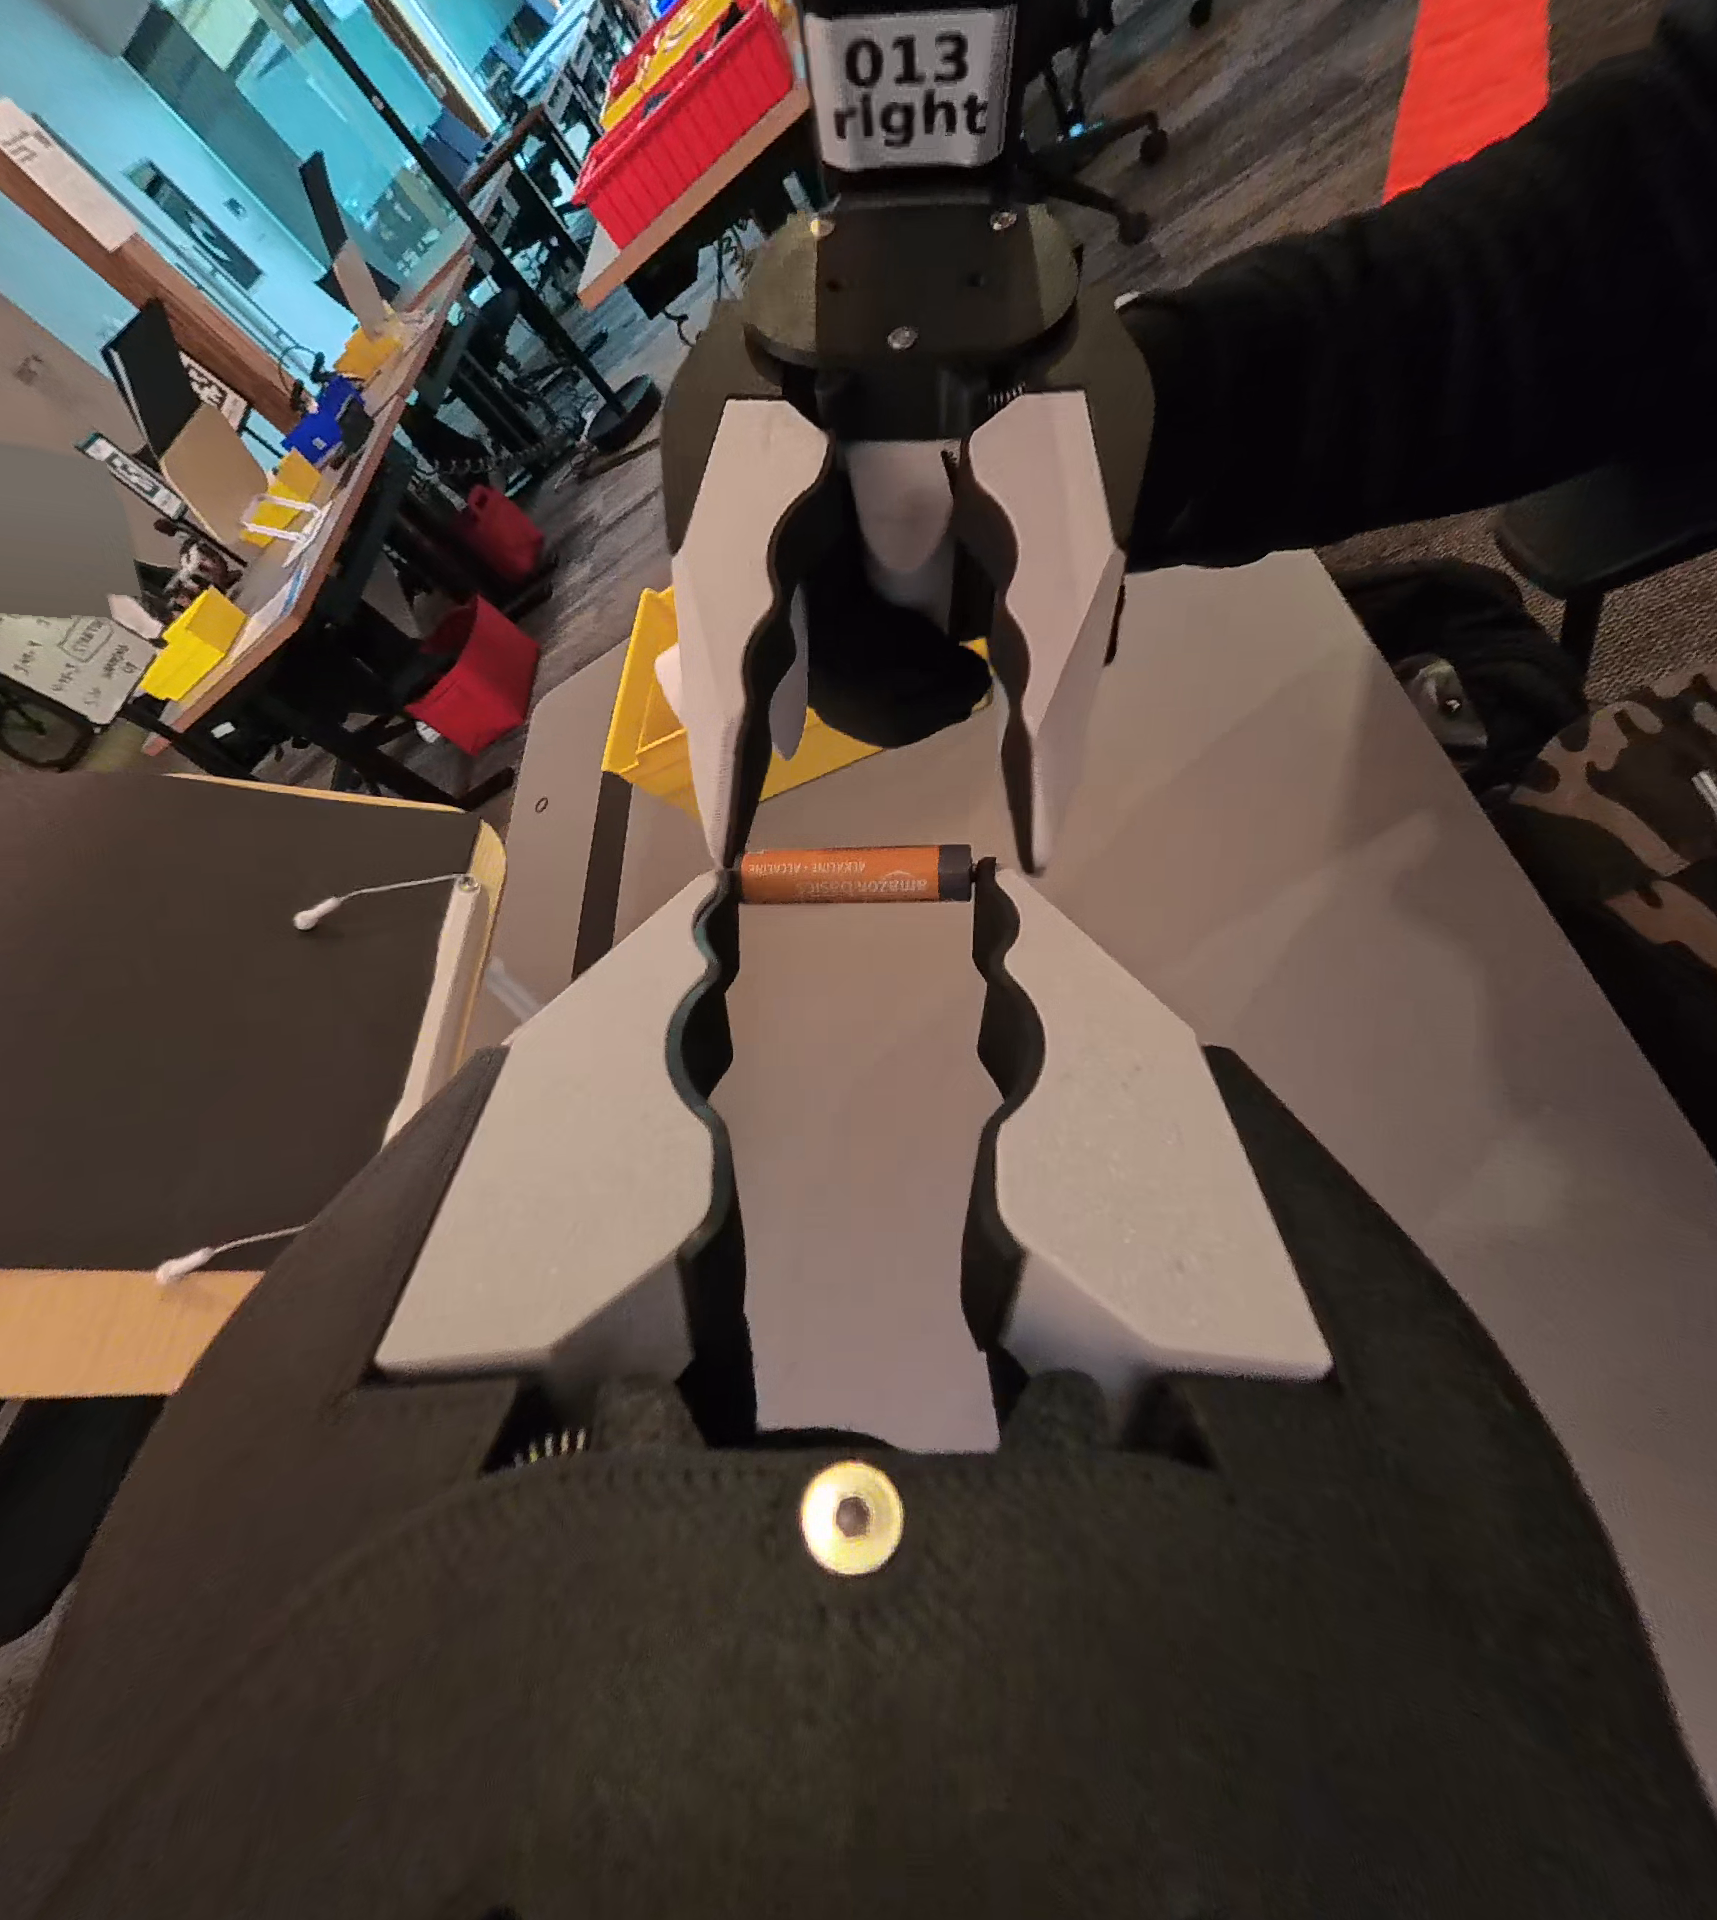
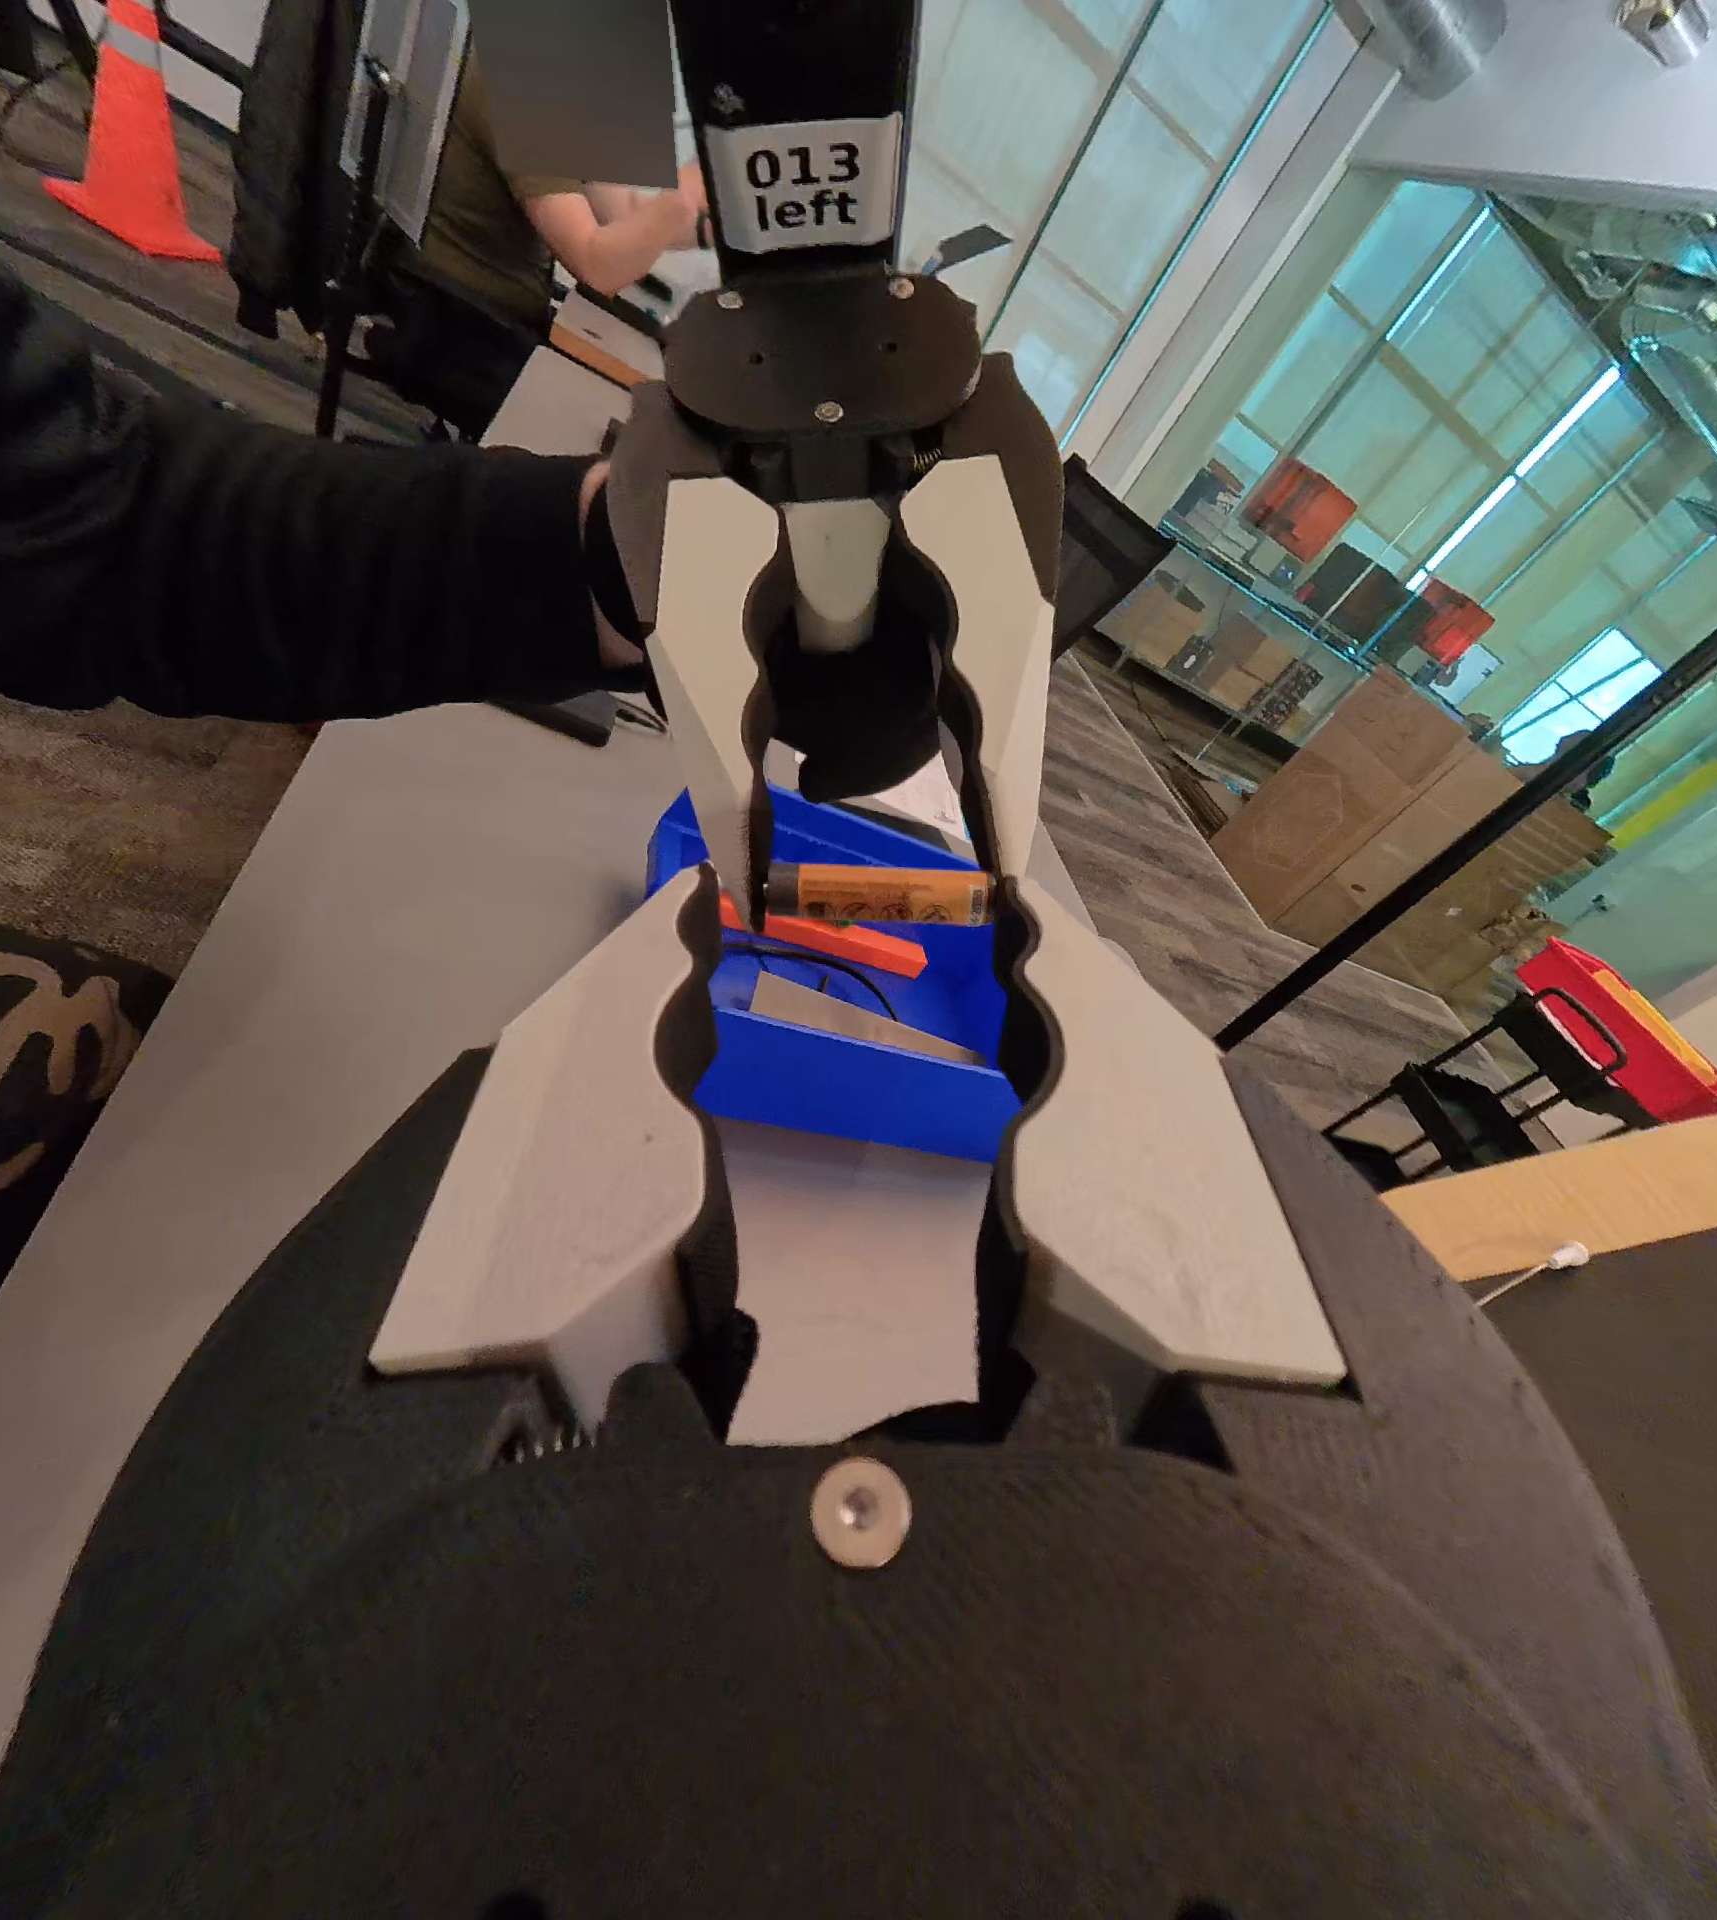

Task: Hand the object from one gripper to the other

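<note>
An orange and black battery (image 1: 854, 878) lies crosswise between the tips of both grippers, above the grey table (image 1: 1249, 790). My left gripper (image 1: 856, 883) is shut on it end to end, one fingertip on each end. My right gripper (image 1: 880, 860) comes from the far side, and its open jaws straddle the battery. In the right wrist view the battery (image 2: 875, 896) sits between the left gripper's (image 2: 875, 899) tips. My right gripper (image 2: 859, 888) has a gap between its left fingertip and the battery.
A yellow bin (image 1: 656, 727) stands on the table behind the right gripper. A blue bin (image 2: 854, 1091) holding an orange piece (image 2: 833, 940) stands below the handover point. A black-topped surface (image 1: 158, 987) adjoins the table. An orange cone (image 2: 132, 156) and a person are farther back.
</note>
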### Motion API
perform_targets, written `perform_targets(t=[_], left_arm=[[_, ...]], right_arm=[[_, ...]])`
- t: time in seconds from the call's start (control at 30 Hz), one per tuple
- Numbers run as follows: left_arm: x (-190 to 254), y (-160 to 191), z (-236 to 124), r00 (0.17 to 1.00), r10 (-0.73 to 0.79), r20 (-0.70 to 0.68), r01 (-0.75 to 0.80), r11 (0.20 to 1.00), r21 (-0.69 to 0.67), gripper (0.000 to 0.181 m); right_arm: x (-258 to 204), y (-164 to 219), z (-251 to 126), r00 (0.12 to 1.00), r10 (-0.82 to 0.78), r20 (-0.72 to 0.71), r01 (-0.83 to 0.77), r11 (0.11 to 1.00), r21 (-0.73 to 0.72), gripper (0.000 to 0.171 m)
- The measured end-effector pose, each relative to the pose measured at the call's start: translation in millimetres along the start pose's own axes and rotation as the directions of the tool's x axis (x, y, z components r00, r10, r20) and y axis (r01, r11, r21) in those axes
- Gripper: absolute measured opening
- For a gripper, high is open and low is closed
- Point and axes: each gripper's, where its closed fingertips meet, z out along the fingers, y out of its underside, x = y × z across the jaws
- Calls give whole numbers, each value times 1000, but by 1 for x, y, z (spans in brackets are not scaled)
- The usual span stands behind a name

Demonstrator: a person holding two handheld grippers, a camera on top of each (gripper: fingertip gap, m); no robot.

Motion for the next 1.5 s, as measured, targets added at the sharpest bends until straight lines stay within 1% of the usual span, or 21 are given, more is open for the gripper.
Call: perform_targets(t=[0.27,0.5,0.67,0.97,1.27,1.5], left_arm=[[1,-8,5,999,20,-33,-20,1000,11,43],[-2,-10,6,999,30,-30,-30,1000,3,43],[-2,-6,9,999,36,-28,-36,999,-23,44],[-4,-5,10,999,27,-35,-27,1000,-11,43],[-2,-7,11,998,46,-47,-47,999,-15,43],[-6,-9,13,998,45,-45,-45,999,-10,44]], right_arm=[[4,-3,-12,999,43,12,-43,997,59,41],[6,-4,-14,1000,31,-1,-31,998,54,40],[7,2,-14,999,35,-5,-34,999,30,40],[10,3,-14,998,65,-7,-65,997,52,40],[8,2,-15,998,62,7,-62,996,61,41],[12,2,-18,999,54,-11,-53,996,71,40]])
